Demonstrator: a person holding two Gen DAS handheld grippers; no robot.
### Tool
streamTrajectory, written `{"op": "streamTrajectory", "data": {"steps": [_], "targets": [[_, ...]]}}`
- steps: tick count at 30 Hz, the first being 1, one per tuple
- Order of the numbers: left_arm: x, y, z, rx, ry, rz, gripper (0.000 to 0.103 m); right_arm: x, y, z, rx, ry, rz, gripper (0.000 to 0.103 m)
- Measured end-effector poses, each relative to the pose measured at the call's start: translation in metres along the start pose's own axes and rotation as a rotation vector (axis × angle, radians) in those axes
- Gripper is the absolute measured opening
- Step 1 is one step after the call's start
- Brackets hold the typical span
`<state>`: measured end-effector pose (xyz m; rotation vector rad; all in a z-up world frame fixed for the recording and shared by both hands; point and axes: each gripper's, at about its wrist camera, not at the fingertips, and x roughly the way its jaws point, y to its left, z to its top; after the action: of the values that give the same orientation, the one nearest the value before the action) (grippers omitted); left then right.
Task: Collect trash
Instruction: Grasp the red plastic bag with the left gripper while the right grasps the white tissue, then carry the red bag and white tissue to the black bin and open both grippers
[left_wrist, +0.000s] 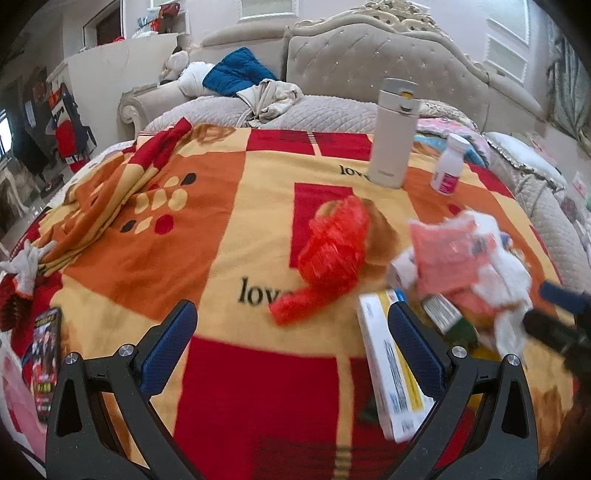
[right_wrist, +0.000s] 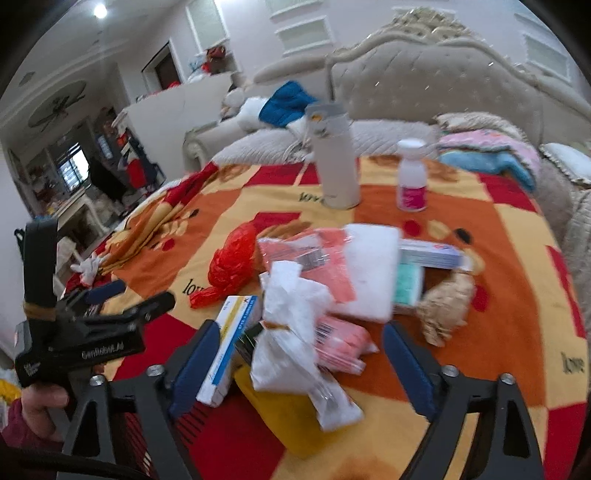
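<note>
A crumpled red plastic bag (left_wrist: 332, 254) lies on the patterned blanket (left_wrist: 229, 229), ahead of my open, empty left gripper (left_wrist: 291, 328). To its right is a trash pile: pink wrappers (left_wrist: 448, 258), white tissue (left_wrist: 509, 295) and a white-and-yellow box (left_wrist: 391, 369) beside my right finger. In the right wrist view my right gripper (right_wrist: 299, 350) is open over that pile, with crumpled tissue (right_wrist: 291, 332), a pink packet (right_wrist: 341, 343), the box (right_wrist: 229, 347) and a yellow item (right_wrist: 288, 421) between its fingers. The red bag (right_wrist: 232, 266) lies left of the pile. The left gripper (right_wrist: 122, 299) shows at the left.
A white thermos (left_wrist: 393, 133) and a white pill bottle (left_wrist: 448, 164) stand at the blanket's far side. A medicine box (right_wrist: 430, 254), a teal box (right_wrist: 408, 284) and a beige crumpled wad (right_wrist: 447, 306) lie right of the pile. A white glove (left_wrist: 24, 264) lies left. A headboard (left_wrist: 388, 62) rises behind.
</note>
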<state>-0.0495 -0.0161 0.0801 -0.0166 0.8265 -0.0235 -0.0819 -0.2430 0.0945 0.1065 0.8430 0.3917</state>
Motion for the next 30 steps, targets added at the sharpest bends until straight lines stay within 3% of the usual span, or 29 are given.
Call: {"op": "streamTrajectory", "data": {"steps": [3, 7, 9, 11, 13, 18, 24, 30], "targets": [[0.022, 0.001, 0.014, -0.005, 0.014, -0.019, 0.103, 0.014, -0.003, 0.003, 0.021, 0.033, 0.036, 0.048], [0.058, -0.002, 0.029, -0.010, 0.044, -0.056, 0.102, 0.012, -0.009, 0.002, 0.040, 0.034, 0.081, 0.031], [0.073, -0.003, 0.033, -0.024, 0.062, -0.096, 0.093, 0.007, -0.012, 0.003, 0.046, 0.029, 0.099, 0.030], [0.086, -0.007, 0.036, -0.039, 0.104, -0.153, 0.053, -0.002, -0.016, 0.004, 0.068, 0.012, 0.128, 0.030], [0.097, -0.009, 0.037, -0.047, 0.158, -0.203, 0.041, -0.013, -0.021, 0.005, 0.098, -0.010, 0.158, 0.029], [0.079, -0.006, 0.041, -0.053, 0.146, -0.235, 0.037, -0.043, -0.034, 0.005, 0.154, -0.062, 0.201, 0.029], [0.021, -0.013, 0.045, -0.007, 0.091, -0.257, 0.036, -0.071, -0.057, -0.007, 0.137, -0.092, 0.094, 0.029], [-0.033, -0.060, 0.038, 0.066, 0.056, -0.326, 0.036, -0.098, -0.103, -0.032, 0.189, -0.094, -0.009, 0.029]]}}
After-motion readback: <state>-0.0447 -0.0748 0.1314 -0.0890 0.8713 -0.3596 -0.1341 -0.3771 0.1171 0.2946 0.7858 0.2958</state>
